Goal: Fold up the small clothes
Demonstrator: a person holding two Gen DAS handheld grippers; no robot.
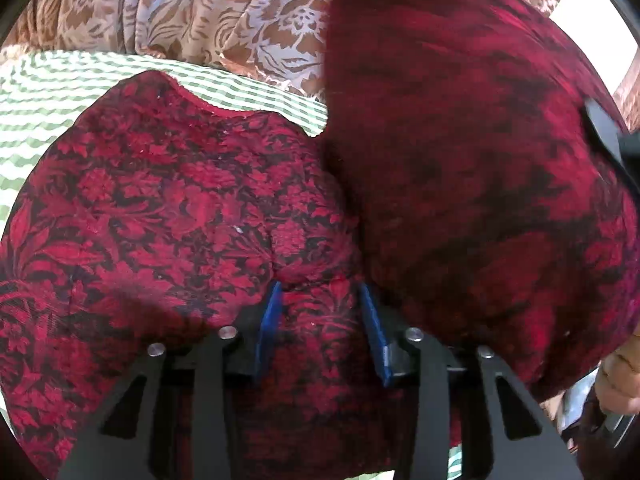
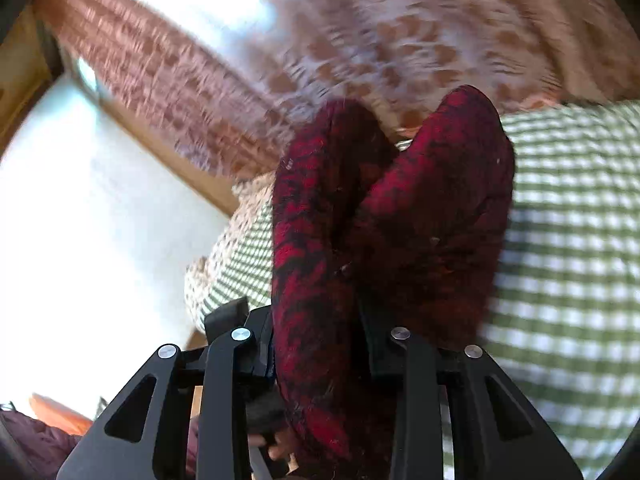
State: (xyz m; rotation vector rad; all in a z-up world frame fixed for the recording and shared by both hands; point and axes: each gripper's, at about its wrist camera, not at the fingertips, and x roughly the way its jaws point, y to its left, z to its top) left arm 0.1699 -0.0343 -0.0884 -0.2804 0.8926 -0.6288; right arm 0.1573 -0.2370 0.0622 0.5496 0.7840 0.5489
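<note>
A red-and-black floral garment (image 1: 168, 208), woven and slightly nubby, lay bunched over a green-and-white checked cloth (image 1: 48, 92). The left gripper (image 1: 320, 320) pinched a fold of it between its blue pads (image 1: 270, 316), jaws narrowly parted by the fabric. The right gripper (image 2: 320, 344) clamped another fold, which rose in two rounded humps before brown patterned curtains (image 2: 420, 32).

Light: bright daylight, blown-out white patch (image 2: 92, 216) at left of right wrist view.
Blur: lifted red cloth (image 1: 460, 160) smeared; curtain (image 2: 400, 40) streaked, probably by motion.
Sharpness: flat red cloth crisp in left view.
Edges: fisheye bending, dark corners.
</note>
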